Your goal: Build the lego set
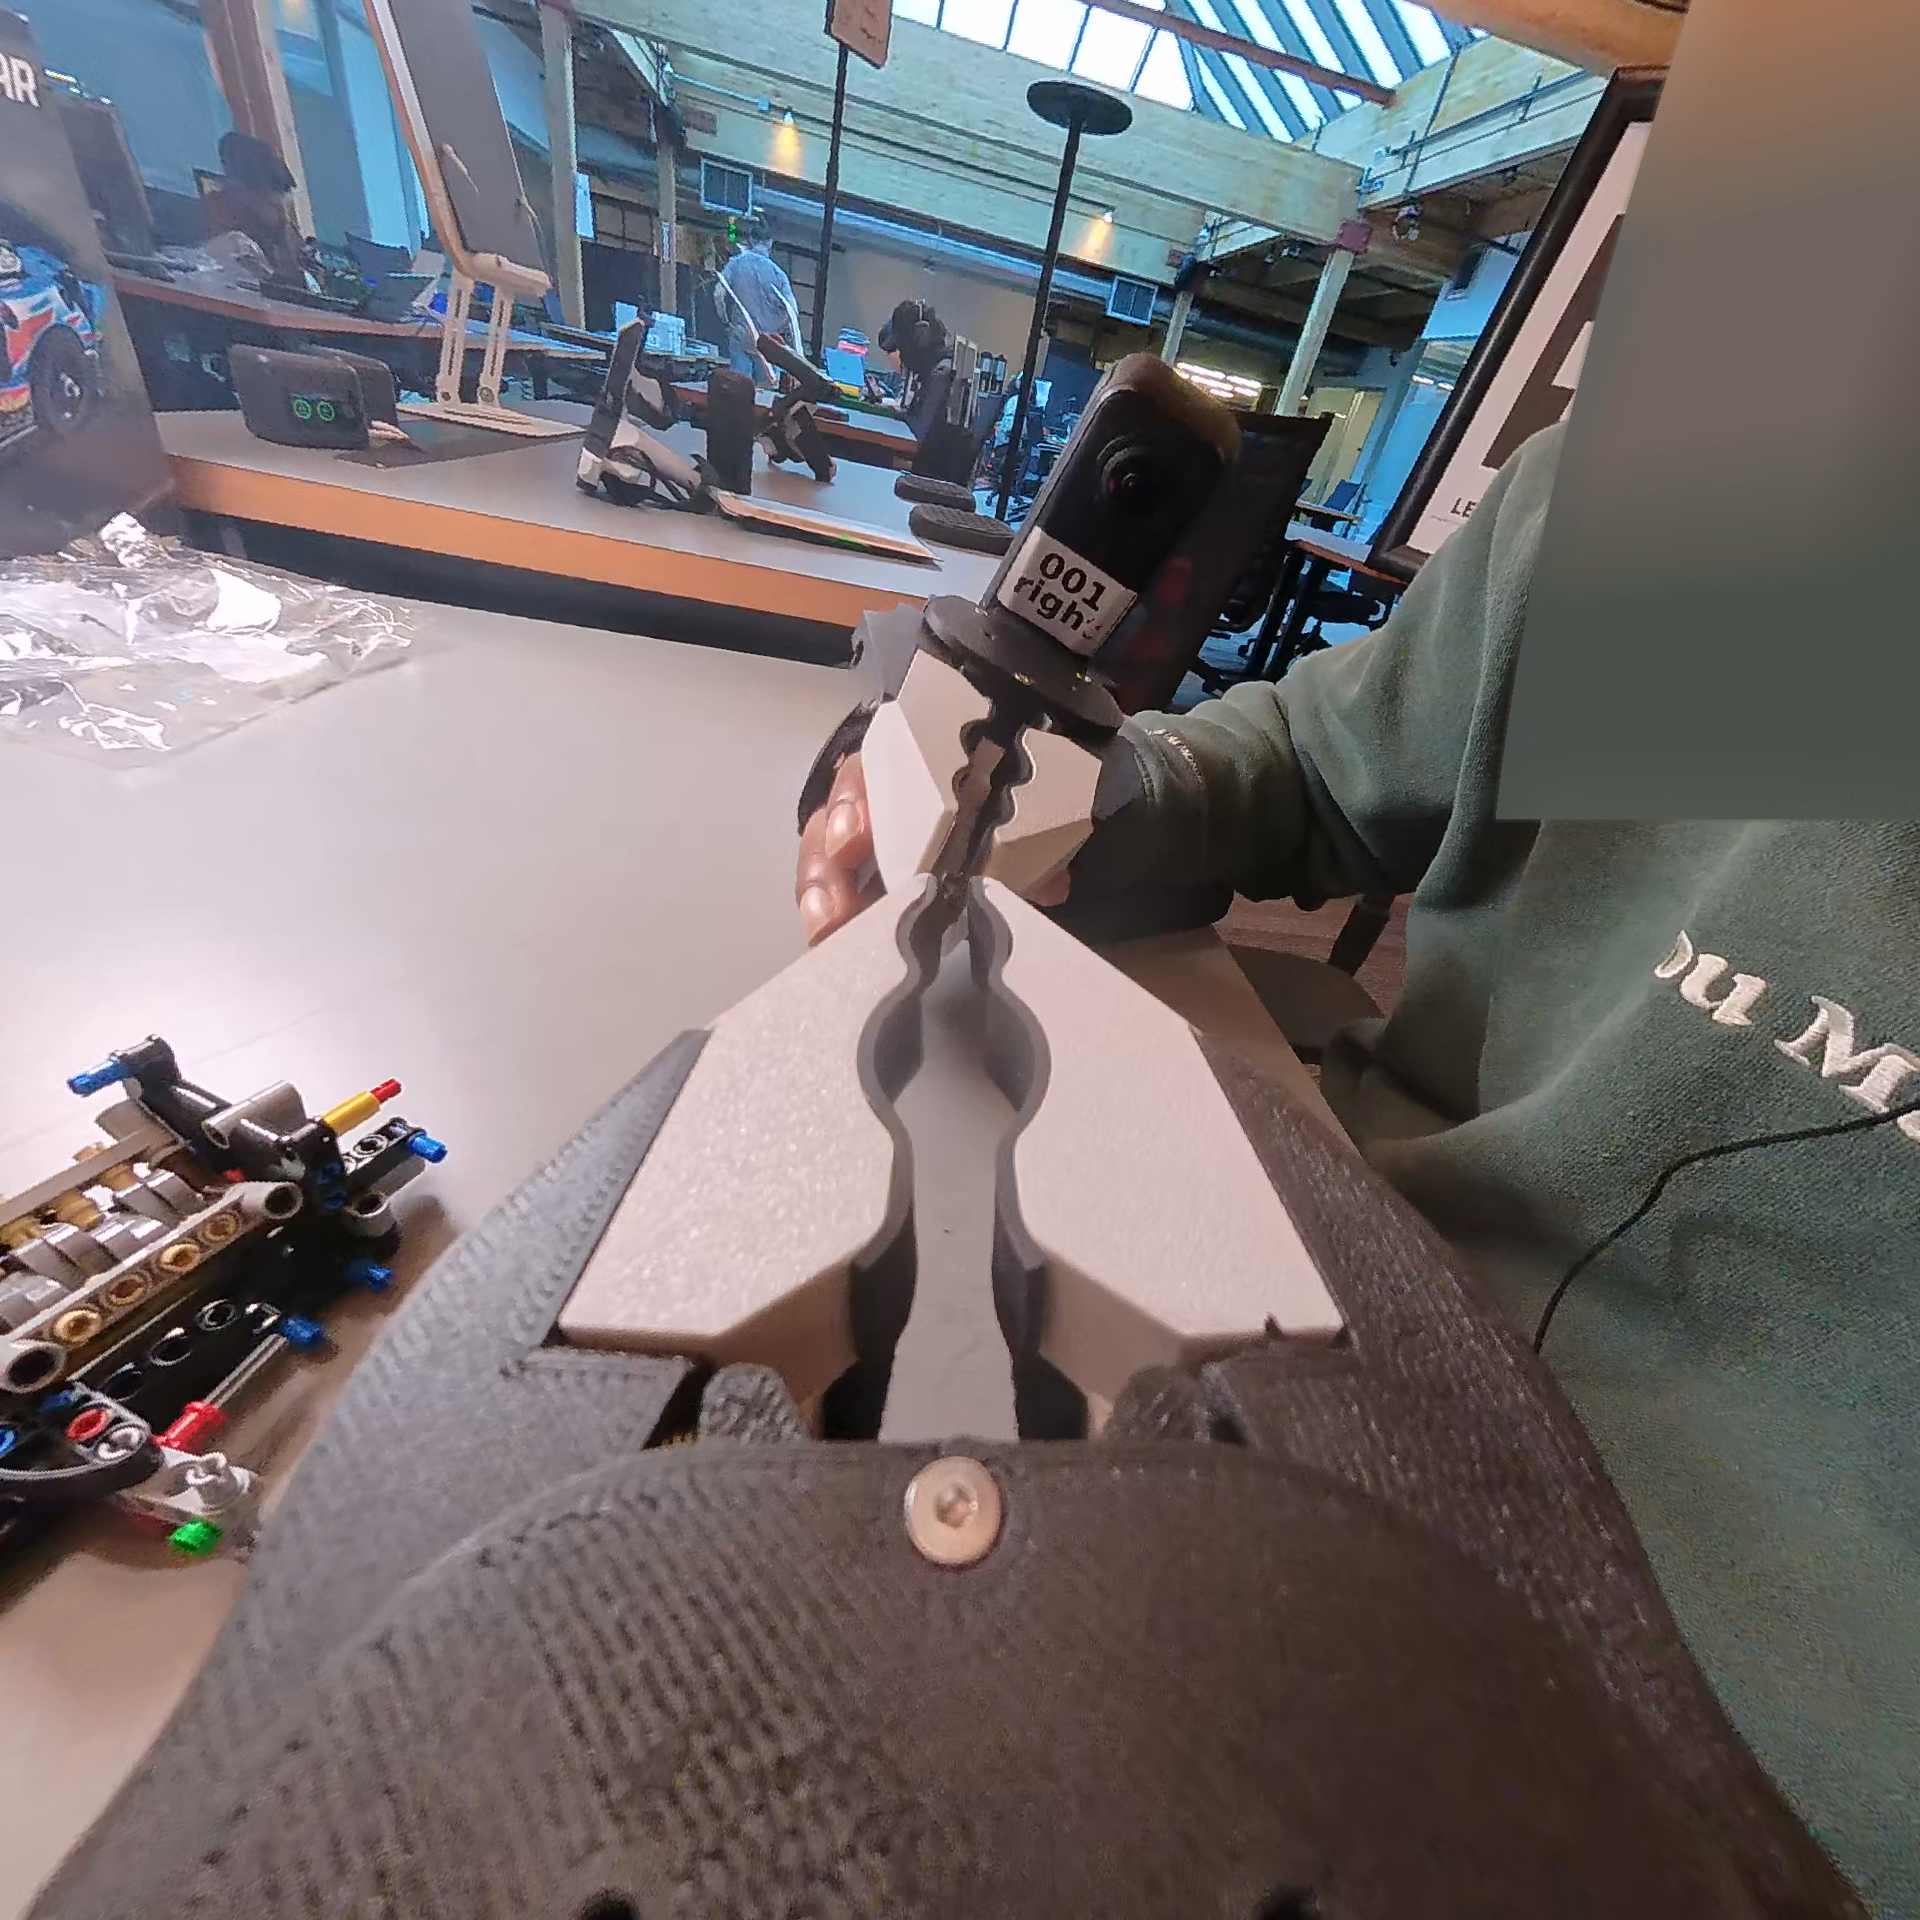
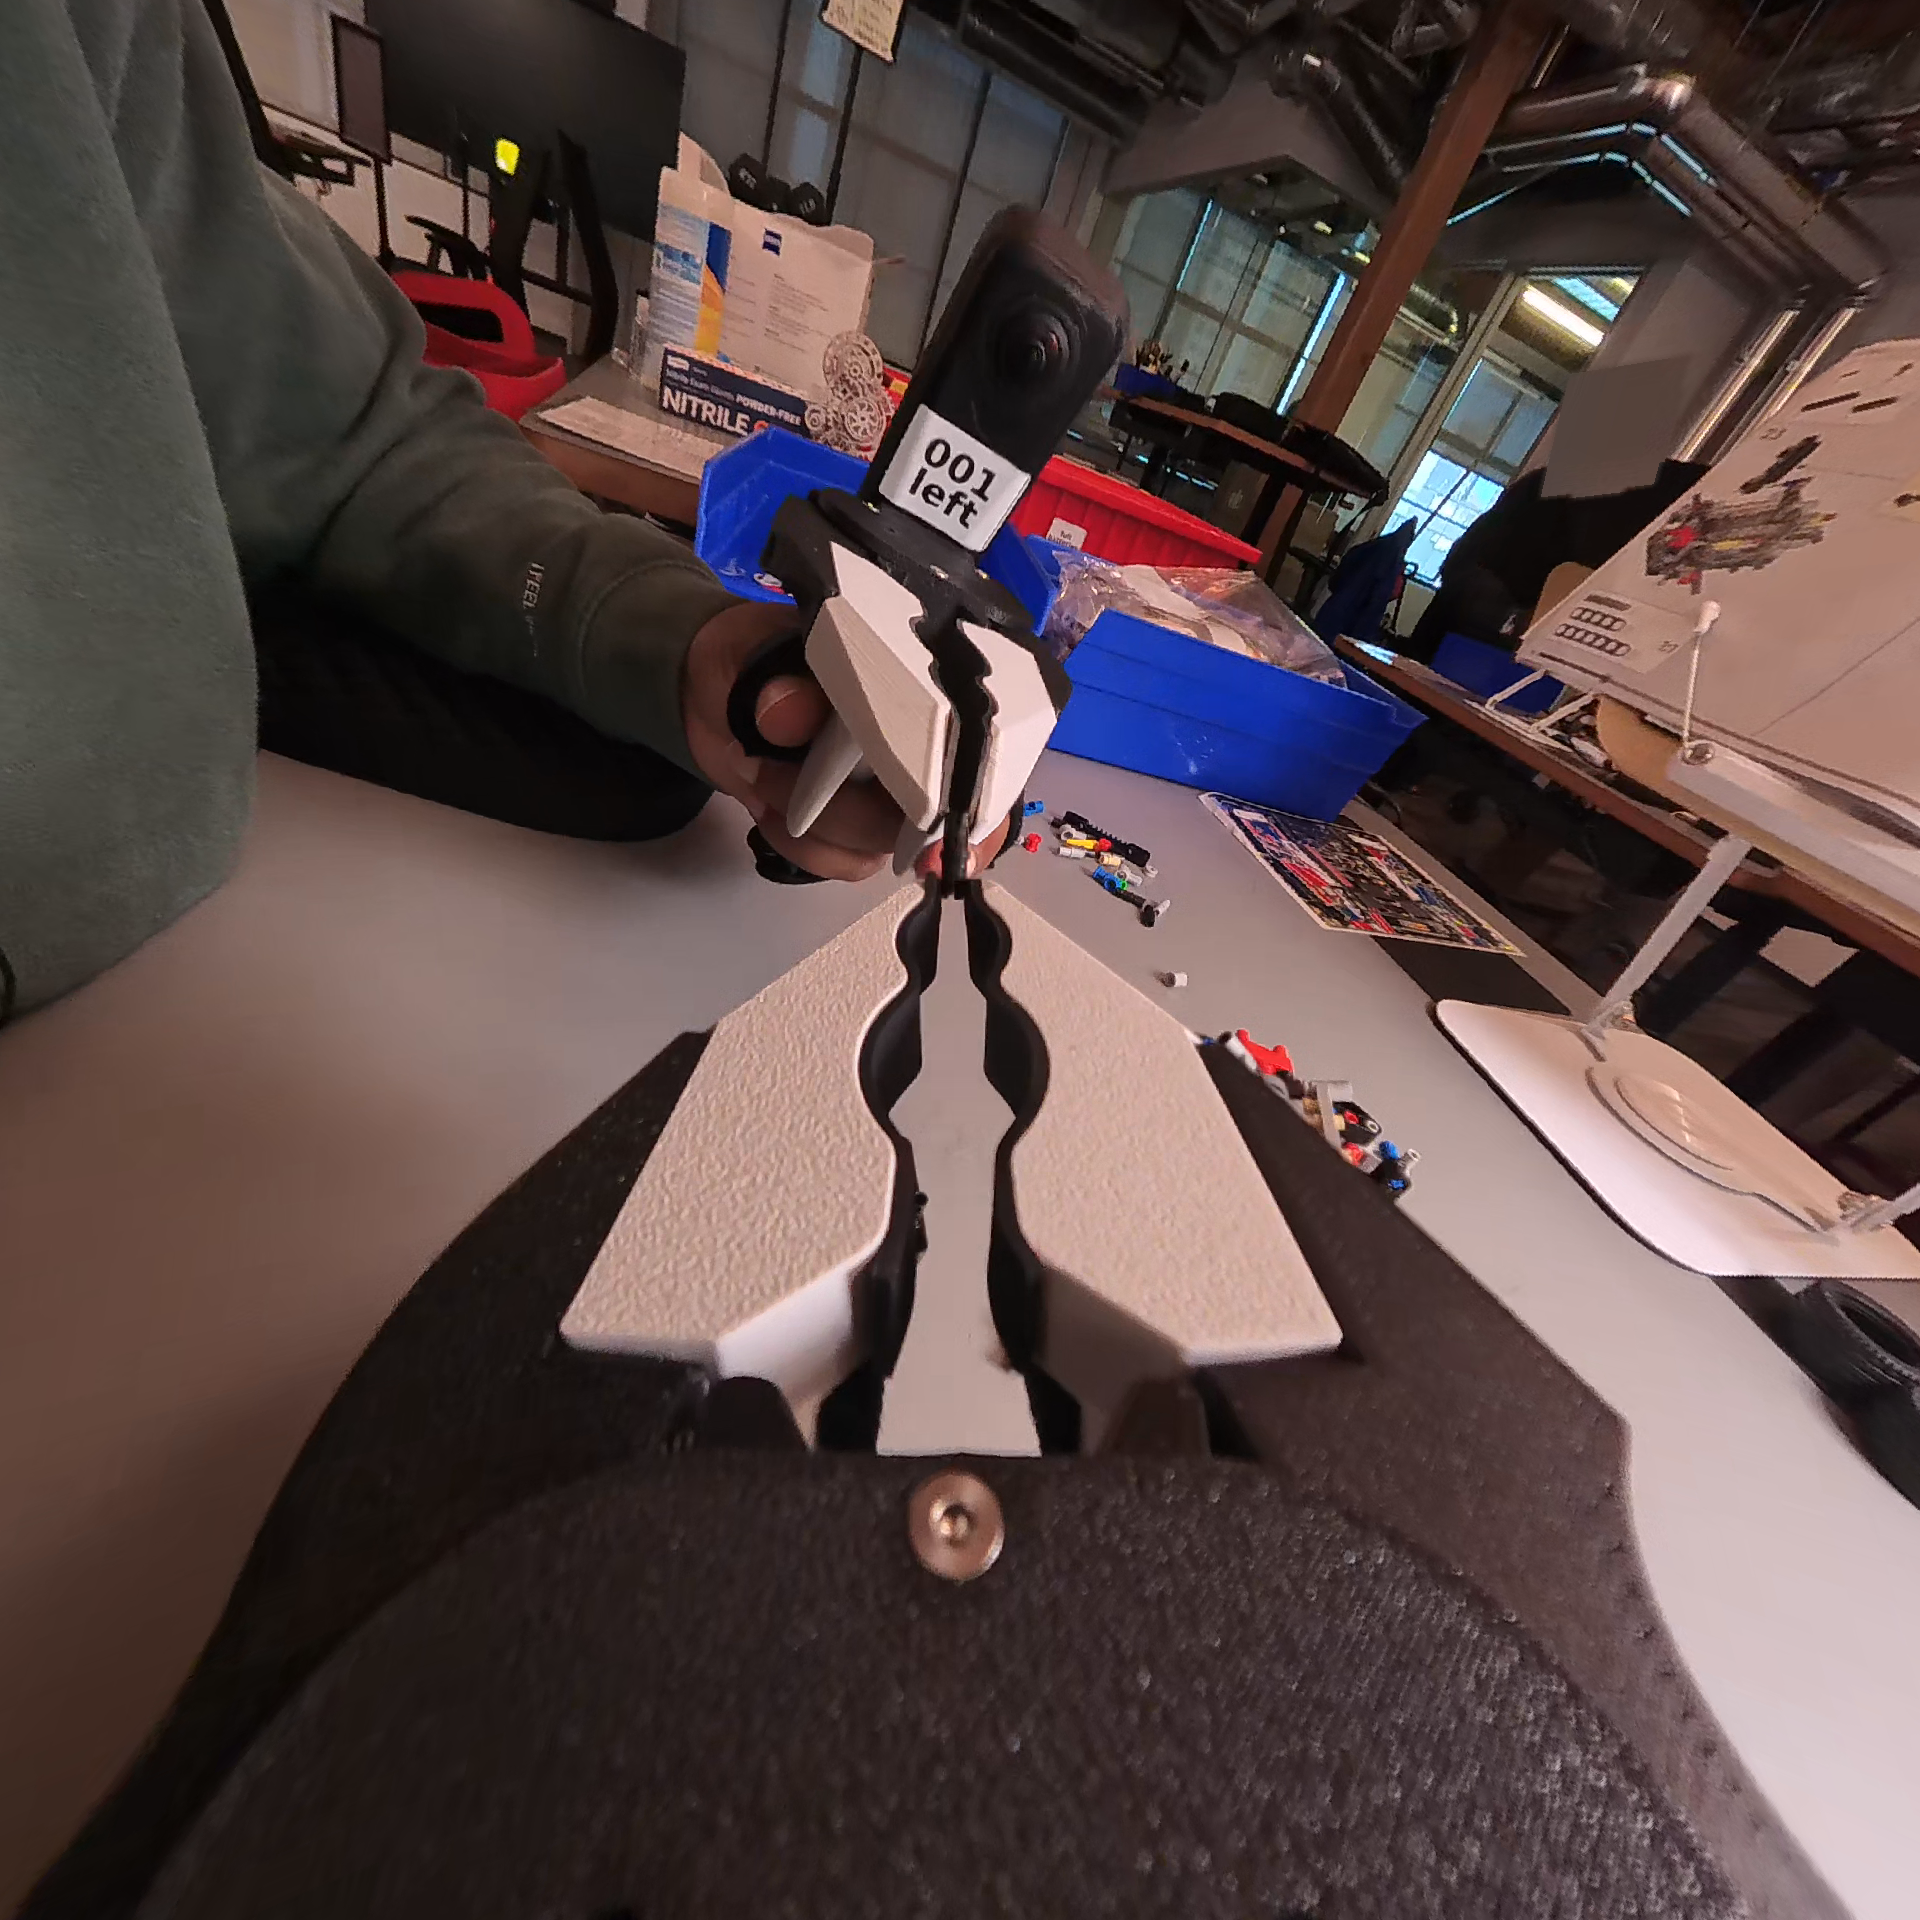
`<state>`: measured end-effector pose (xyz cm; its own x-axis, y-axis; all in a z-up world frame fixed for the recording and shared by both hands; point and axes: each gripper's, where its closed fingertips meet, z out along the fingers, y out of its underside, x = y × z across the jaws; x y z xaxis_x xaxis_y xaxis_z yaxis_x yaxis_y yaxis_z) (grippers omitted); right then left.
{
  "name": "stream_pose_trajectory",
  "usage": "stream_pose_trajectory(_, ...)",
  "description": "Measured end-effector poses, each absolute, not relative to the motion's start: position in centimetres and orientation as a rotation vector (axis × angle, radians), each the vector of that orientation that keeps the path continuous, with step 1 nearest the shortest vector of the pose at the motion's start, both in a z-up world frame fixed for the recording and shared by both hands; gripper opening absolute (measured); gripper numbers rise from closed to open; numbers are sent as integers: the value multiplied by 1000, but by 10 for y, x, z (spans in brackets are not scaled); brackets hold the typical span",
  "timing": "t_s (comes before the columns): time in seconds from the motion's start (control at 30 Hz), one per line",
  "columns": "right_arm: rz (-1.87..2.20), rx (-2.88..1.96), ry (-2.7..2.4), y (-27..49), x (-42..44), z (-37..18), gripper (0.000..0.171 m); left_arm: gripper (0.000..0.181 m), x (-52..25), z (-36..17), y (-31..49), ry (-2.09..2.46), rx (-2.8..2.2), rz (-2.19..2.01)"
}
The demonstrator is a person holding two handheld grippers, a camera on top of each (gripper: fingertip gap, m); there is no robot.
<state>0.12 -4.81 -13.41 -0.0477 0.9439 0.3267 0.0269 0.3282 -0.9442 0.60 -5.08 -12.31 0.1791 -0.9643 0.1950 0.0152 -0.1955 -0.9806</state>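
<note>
My left gripper [image 1: 951, 920] and my right gripper [image 2: 951, 899] point at each other above the grey table, tip to tip, both with jaws closed. In the left wrist view the right gripper [image 1: 961, 862] meets my left tips. In the right wrist view the left gripper [image 2: 951, 857] meets my right tips. Something small and dark sits where the tips touch, and I cannot tell what it is. The part-built Lego Technic assembly [image 1: 156, 1247] lies on the table to the left and also shows in the right wrist view [image 2: 1320, 1112]. Loose small Lego pieces [image 2: 1101, 852] lie farther off.
An instruction booklet on a white stand [image 2: 1766, 571] is at the right, with a sticker sheet [image 2: 1351, 873] and blue bins [image 2: 1195, 686] behind. A black tyre [image 2: 1860, 1340] lies near the table's right edge. A crumpled plastic bag [image 1: 156, 644] and the set's box [image 1: 52, 312] are at the left. Less than 4 cm separates the two grippers' tips. From either gripper's tips it is about 15 cm to the part-built Lego Technic assembly [image 1: 156, 1247].
</note>
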Motion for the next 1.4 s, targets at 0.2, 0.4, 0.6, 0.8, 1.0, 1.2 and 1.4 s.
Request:
stream_pose_trajectory(0.2,983,-990,-1403,-47,-1,-137,4,2,7,-124,-51,980,-1429,-1196)
stream_pose_trajectory(0.4,1044,-1019,-1396,-49,-4,-139,4,4,8,-125,-53,997,-1407,-1186)
stream_pose_trajectory(0.6,1089,-1021,-1362,-48,-2,-133,3,7,3,-126,-48,980,-1407,-1189)
stream_pose_trajectory(0.8,1169,-1035,-1308,-46,0,-126,3,13,7,-128,-51,919,-1469,-1394)
stream_pose_trajectory(1.0,1102,-1064,-1354,-44,-5,-137,3,14,6,-128,-47,909,-1463,-1318)
stream_pose_trajectory(1.2,1063,-1094,-1390,-44,-9,-146,3,4,8,-137,-45,982,-1472,-1164)
stream_pose_trajectory(1.4,1008,-1193,-1436,-37,-10,-161,13,3,1,-151,-33,1081,-1499,-899)
